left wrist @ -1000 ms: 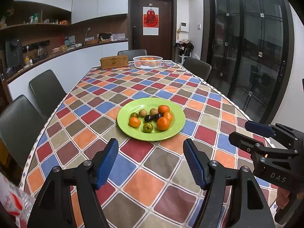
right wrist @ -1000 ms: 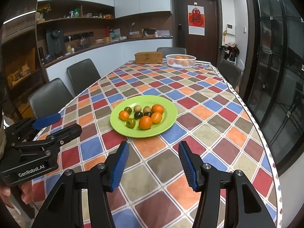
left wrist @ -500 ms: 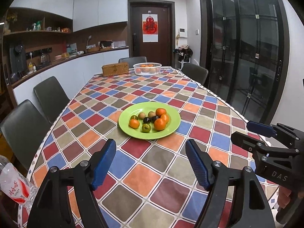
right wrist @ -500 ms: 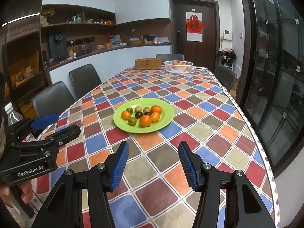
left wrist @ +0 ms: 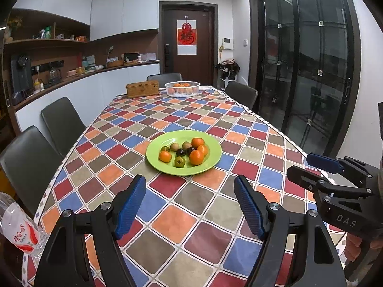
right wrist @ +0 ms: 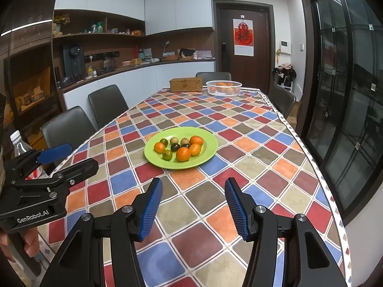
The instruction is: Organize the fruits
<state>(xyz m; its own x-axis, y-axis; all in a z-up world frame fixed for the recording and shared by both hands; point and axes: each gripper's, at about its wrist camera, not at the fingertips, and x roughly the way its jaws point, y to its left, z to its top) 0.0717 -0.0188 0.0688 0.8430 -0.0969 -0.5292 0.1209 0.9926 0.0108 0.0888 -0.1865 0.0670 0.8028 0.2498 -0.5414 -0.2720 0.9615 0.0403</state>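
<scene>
A green plate [left wrist: 211,159] [right wrist: 207,141] sits mid-table on the checked cloth. It holds several small fruits: oranges [left wrist: 196,157] [right wrist: 183,154], green ones, dark ones and brownish ones. My left gripper [left wrist: 190,184] hovers over the cloth short of the plate; its jaws are opening and nothing is between them. My right gripper [right wrist: 193,184] is open and empty, also short of the plate. Each gripper shows in the other's view, the right gripper [left wrist: 330,167] at the right edge and the left gripper [right wrist: 59,157] at the left edge.
At the table's far end stand a white basket [left wrist: 182,88] [right wrist: 223,87] of oranges and a woven box [left wrist: 143,89] [right wrist: 186,84]. Dark chairs [left wrist: 62,122] line the sides. A water bottle [left wrist: 19,229] [right wrist: 20,143] stands at the near left corner.
Both grippers have pulled back from the plate, which now looks smaller and farther off. The left jaws stand wider apart. The water bottle has come into view at the near left.
</scene>
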